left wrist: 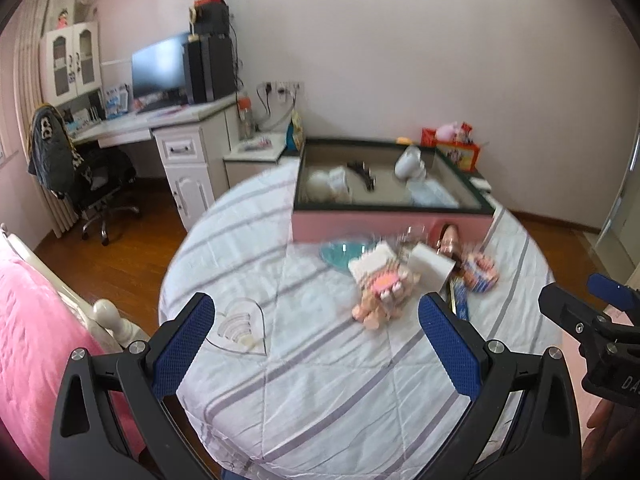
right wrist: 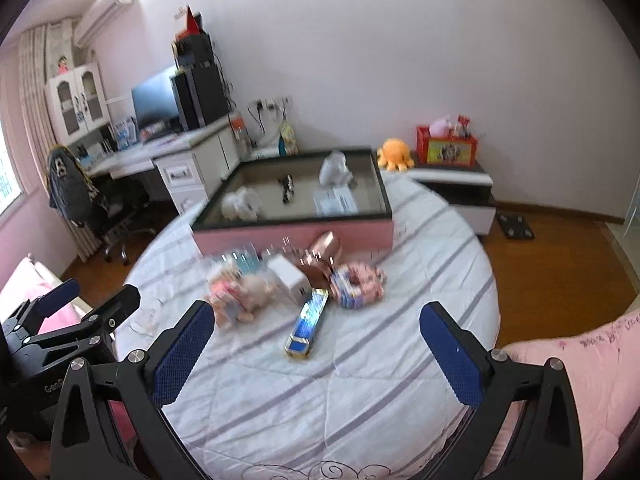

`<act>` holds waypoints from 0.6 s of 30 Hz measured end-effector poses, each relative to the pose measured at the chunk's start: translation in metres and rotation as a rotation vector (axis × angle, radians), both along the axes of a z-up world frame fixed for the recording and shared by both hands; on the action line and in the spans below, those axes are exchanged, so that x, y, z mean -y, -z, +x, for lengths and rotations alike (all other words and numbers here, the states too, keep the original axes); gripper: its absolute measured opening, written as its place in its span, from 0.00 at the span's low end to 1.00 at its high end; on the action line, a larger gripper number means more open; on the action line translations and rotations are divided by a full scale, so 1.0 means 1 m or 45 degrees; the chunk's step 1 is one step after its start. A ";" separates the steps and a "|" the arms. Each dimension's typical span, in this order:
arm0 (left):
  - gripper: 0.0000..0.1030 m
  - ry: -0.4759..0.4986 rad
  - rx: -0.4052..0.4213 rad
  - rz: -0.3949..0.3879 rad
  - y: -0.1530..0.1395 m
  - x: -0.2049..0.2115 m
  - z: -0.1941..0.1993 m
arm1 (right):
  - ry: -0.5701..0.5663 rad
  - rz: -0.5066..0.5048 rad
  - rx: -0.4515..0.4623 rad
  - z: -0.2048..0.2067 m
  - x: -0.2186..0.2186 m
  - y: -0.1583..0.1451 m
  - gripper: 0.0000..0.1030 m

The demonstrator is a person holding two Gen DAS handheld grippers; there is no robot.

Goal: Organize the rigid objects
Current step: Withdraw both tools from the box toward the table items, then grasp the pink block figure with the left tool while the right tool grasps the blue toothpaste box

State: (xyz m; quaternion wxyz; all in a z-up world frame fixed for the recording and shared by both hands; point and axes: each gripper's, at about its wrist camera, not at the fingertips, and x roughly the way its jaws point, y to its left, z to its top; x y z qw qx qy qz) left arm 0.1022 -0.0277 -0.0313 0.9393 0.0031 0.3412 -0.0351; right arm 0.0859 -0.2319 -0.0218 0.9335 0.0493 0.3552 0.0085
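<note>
A round table point(left wrist: 320, 380) with a striped white cloth holds a pink storage box point(left wrist: 384, 224) with a dark rim at its far side. In front of the box lies a blurred pile: a white charger block point(right wrist: 289, 278), a copper-coloured object point(right wrist: 324, 256), a blue and gold box point(right wrist: 307, 325), a pink plush toy point(left wrist: 380, 296), a teal dish point(left wrist: 346, 252) and a patterned pack point(right wrist: 358, 284). A clear heart-shaped dish point(left wrist: 240, 326) lies near my left gripper point(left wrist: 316, 344), which is open and empty. My right gripper point(right wrist: 316, 344) is open and empty, short of the pile.
The box point(right wrist: 296, 196) holds white items, a dark clip and a paper. A pink bed point(left wrist: 28, 320) is at left, a desk with monitor point(left wrist: 160, 68) and chair point(left wrist: 80, 176) behind. A low cabinet point(right wrist: 460, 184) with an orange plush point(right wrist: 394, 154) stands at right.
</note>
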 end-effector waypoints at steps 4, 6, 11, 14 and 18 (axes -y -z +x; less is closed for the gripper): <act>1.00 0.016 -0.048 -0.003 0.018 0.004 0.014 | 0.012 -0.004 -0.078 0.013 0.005 0.020 1.00; 1.00 0.036 -0.074 0.002 0.028 0.010 0.025 | 0.028 0.006 -0.108 0.019 0.009 0.029 1.00; 1.00 0.097 -0.149 -0.005 0.052 0.029 0.054 | 0.058 0.024 -0.147 0.028 0.018 0.042 1.00; 1.00 0.098 -0.174 0.006 0.064 0.036 0.069 | 0.056 0.024 -0.171 0.036 0.019 0.048 1.00; 0.99 0.092 -0.222 -0.016 0.078 0.037 0.085 | 0.039 0.035 -0.198 0.042 0.017 0.057 1.00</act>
